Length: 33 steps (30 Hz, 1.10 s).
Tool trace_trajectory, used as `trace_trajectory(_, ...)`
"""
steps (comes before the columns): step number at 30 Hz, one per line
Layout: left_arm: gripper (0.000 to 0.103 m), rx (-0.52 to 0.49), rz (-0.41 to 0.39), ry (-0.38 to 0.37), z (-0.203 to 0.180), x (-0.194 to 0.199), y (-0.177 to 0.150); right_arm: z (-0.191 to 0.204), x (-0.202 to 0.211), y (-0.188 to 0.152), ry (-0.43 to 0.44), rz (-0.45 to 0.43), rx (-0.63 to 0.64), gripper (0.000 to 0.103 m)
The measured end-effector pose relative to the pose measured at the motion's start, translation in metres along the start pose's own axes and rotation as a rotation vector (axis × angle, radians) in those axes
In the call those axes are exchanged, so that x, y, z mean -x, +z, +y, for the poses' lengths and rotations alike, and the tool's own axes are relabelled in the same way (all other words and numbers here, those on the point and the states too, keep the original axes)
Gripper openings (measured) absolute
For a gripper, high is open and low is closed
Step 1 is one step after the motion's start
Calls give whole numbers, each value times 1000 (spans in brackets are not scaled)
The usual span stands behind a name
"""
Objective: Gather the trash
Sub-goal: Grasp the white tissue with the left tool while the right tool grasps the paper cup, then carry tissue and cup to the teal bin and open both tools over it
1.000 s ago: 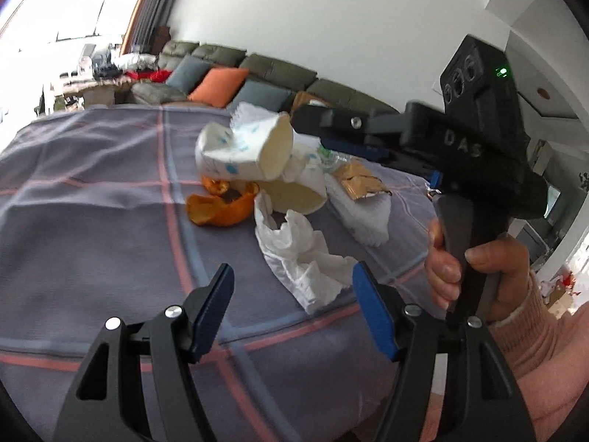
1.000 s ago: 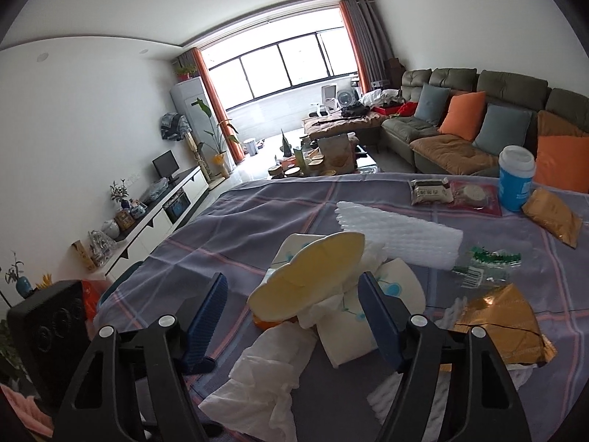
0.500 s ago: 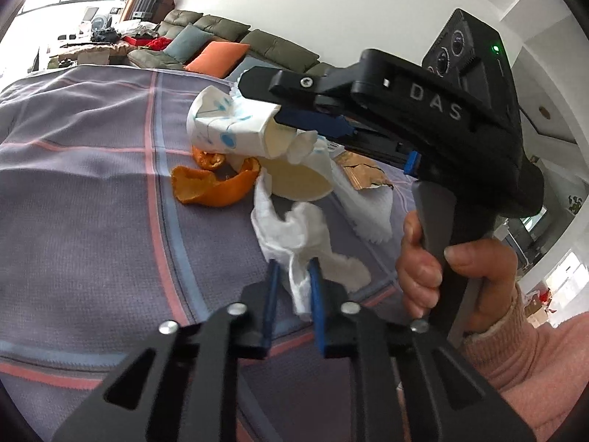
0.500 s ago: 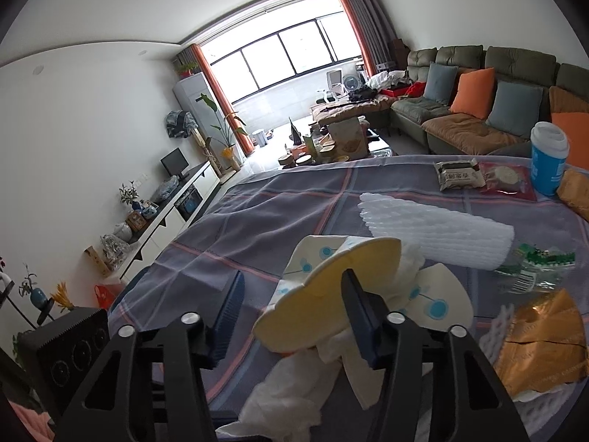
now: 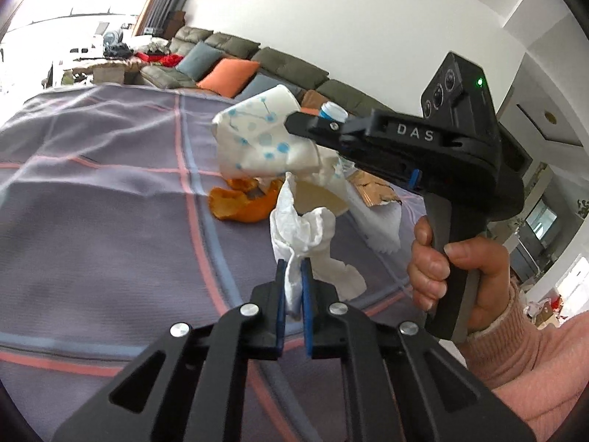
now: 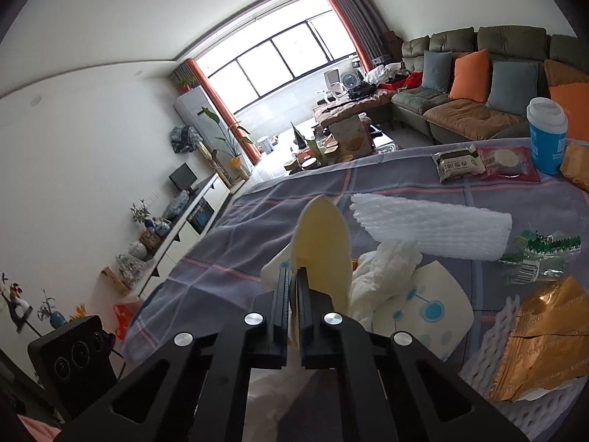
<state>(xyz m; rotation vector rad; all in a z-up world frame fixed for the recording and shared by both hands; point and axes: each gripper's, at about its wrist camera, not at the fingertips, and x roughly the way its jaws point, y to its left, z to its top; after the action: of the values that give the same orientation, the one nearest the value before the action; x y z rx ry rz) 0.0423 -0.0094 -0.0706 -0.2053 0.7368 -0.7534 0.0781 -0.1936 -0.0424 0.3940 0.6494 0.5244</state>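
Note:
My left gripper [image 5: 293, 270] is shut on a crumpled white tissue [image 5: 303, 226], which rises from the purple checked tablecloth [image 5: 110, 221]. My right gripper [image 6: 293, 276] is shut on a squashed white paper cup with blue dots [image 6: 322, 245]; in the left wrist view the same cup [image 5: 259, 140] hangs off the cloth under the right gripper's black body [image 5: 423, 147], which a hand [image 5: 452, 269] holds. Orange peel [image 5: 241, 204] and a second flattened paper cup [image 6: 423, 309] lie below the lifted one.
White foam netting [image 6: 441, 228], a gold foil wrapper [image 6: 541, 335], a clear green-printed wrapper [image 6: 541, 250], two snack packets [image 6: 460, 164] and a blue lidded cup [image 6: 546, 134] lie on the cloth. A sofa with cushions [image 6: 478, 84] stands behind.
Both grippers have gone from open to shut: the left one on the tissue, the right one on the paper cup, flattening it. The cup is lifted a little.

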Motion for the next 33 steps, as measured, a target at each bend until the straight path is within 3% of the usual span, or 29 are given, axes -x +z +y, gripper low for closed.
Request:
trace_trajectory(17,8,38,-139,146,23,70,-2,36,-2,6,114,-17,48,4)
trace_trajectory(33,9,120,-242,307,56,140,-15,89,-49,7,252,63,121,4)
